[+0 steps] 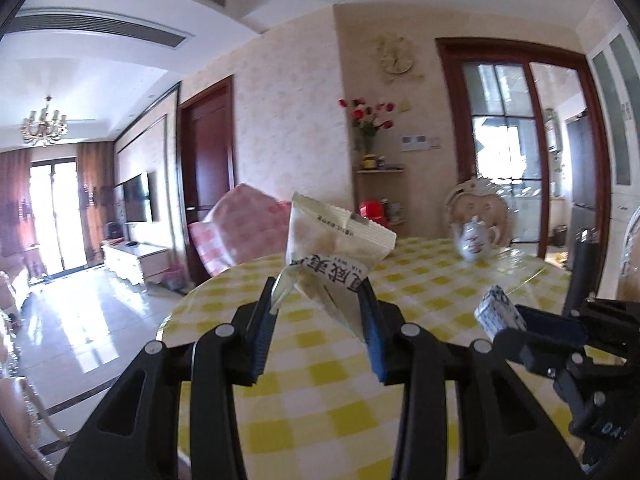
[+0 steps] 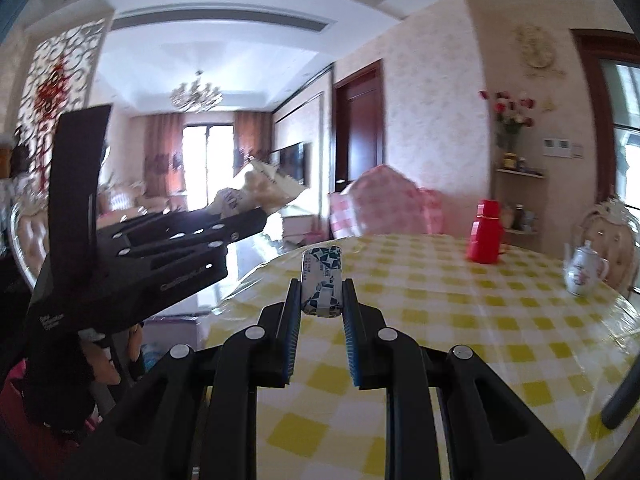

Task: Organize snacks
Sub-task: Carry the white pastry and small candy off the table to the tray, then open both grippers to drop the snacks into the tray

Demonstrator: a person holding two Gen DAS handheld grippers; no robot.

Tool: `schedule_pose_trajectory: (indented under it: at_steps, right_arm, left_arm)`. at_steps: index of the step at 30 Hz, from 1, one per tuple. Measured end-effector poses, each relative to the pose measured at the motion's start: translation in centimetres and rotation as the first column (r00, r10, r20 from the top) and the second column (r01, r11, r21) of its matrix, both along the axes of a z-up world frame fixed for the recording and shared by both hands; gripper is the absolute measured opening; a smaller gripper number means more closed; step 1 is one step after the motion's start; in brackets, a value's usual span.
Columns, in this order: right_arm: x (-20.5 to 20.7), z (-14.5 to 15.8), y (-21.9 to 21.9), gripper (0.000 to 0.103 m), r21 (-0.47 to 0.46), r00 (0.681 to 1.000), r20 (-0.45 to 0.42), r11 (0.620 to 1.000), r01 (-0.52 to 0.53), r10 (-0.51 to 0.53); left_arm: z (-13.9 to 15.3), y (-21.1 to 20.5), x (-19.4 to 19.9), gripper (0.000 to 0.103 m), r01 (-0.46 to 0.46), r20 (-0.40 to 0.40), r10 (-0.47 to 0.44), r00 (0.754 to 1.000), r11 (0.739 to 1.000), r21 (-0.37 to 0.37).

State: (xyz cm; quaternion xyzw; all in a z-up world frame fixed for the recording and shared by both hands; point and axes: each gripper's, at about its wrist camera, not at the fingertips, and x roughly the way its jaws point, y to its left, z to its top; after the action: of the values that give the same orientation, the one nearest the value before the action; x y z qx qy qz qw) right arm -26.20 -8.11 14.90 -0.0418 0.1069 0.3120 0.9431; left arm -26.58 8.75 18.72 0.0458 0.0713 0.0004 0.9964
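My left gripper (image 1: 320, 296) is shut on a cream snack packet (image 1: 332, 244) with printed black characters and holds it tilted above the yellow checked table (image 1: 320, 380). My right gripper (image 2: 321, 300) is shut on a small blue-and-white patterned snack pack (image 2: 322, 284) and holds it above the table (image 2: 460, 320). The right gripper and its pack (image 1: 498, 312) show at the right of the left wrist view. The left gripper with the cream packet (image 2: 260, 192) shows at the left of the right wrist view, raised over the table's left edge.
A white floral teapot (image 1: 474, 242) stands at the far side of the table, also in the right wrist view (image 2: 582, 274). A red flask (image 2: 486, 236) stands on the table behind. A pink checked chair back (image 1: 240, 232) is beyond the table's far-left edge.
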Motion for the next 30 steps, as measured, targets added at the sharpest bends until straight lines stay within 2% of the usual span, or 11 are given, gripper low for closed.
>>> schedule_pose_trajectory:
  at_steps: [8,14,20,27,30]
  right_arm:
    - [-0.9,-1.4,6.3,0.02,-0.078,0.989,-0.054,0.987,-0.142,0.138]
    - [-1.6,-3.3,11.3,0.02,-0.12,0.962,-0.12,0.958,-0.26,0.247]
    - [-2.4,-5.4,15.6,0.02,-0.179,0.93,-0.186,0.92,-0.349,0.317]
    - [-2.6,-8.4,19.0,0.02,-0.237,0.887,-0.279,0.869,-0.435,0.368]
    - [-2.6,-9.6,20.1,0.02,-0.259,0.871,-0.31,0.848,-0.463,0.381]
  left_arm:
    - [-2.3,5.6,-2.0,0.04,-0.102,-0.082,0.105,0.991,0.994,0.042]
    - [-4.0,10.0,-3.7,0.04,-0.167,-0.144,0.178,0.973,0.982,0.086]
    - [-5.9,13.7,-4.1,0.04,-0.165,-0.241,0.183,0.953,0.982,0.094]
    - [-8.4,18.0,-4.6,0.04,-0.175,-0.384,0.222,0.896,0.973,0.153]
    - [-10.0,19.9,-4.8,0.042,-0.166,-0.463,0.232,0.856,0.97,0.18]
